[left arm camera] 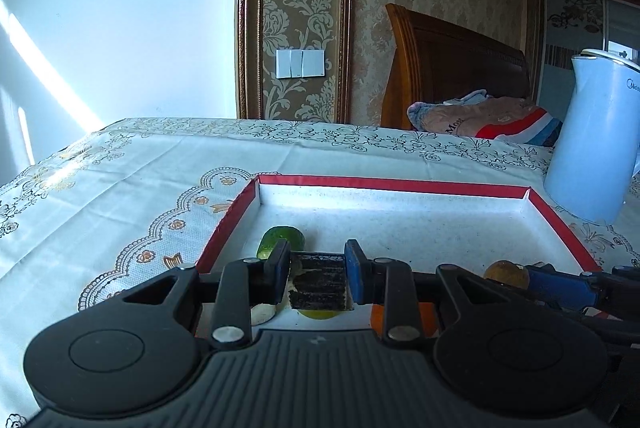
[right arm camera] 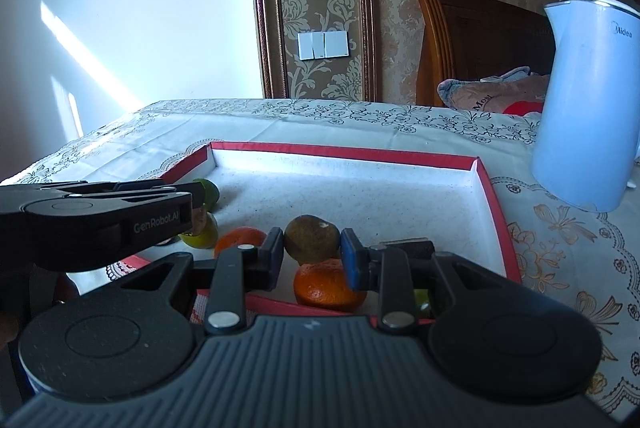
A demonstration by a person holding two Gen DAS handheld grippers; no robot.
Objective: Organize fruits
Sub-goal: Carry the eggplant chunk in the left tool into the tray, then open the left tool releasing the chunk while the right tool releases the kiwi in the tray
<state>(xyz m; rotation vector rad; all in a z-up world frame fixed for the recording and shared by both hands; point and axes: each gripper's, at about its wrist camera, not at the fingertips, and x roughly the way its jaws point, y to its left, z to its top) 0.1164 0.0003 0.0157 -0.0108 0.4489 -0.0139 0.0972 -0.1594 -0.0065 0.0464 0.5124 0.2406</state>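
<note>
1. The left gripper (left arm camera: pixel 318 260) is seen nearly closed, its black and blue fingers clamped on a dark rectangular block (left arm camera: pixel 318 284) that fills the gap between them. What the block is cannot be told.
2. The right gripper (right arm camera: pixel 312 253) is likewise drawn in close, and a round brownish-green fruit (right arm camera: pixel 312 237) is pinched between its two fingers, touched on both sides.
3. Both held things are carried over the near part of the red-rimmed tray (right arm camera: pixel 344 150), which lies on a patterned tablecloth (left arm camera: pixel 120 188).
4. Inside the tray, at its near edge and just below the held fruit, a tangerine (right arm camera: pixel 330 288) is found.
5. A second tangerine (right arm camera: pixel 240 238) is placed further left in the tray, beside a yellow-green fruit (right arm camera: pixel 200 238).
6. A green lime (right arm camera: pixel 210 190) is seen against the tray's left wall, behind the tips of the left gripper.
7. The far half of the tray is left bare and white.
8. A white electric kettle (right arm camera: pixel 580 100) is stood upright on the cloth just outside the tray's far right corner.
9. From the left wrist view, the yellow-green fruit is glimpsed beneath the held block, within the tray.
</note>
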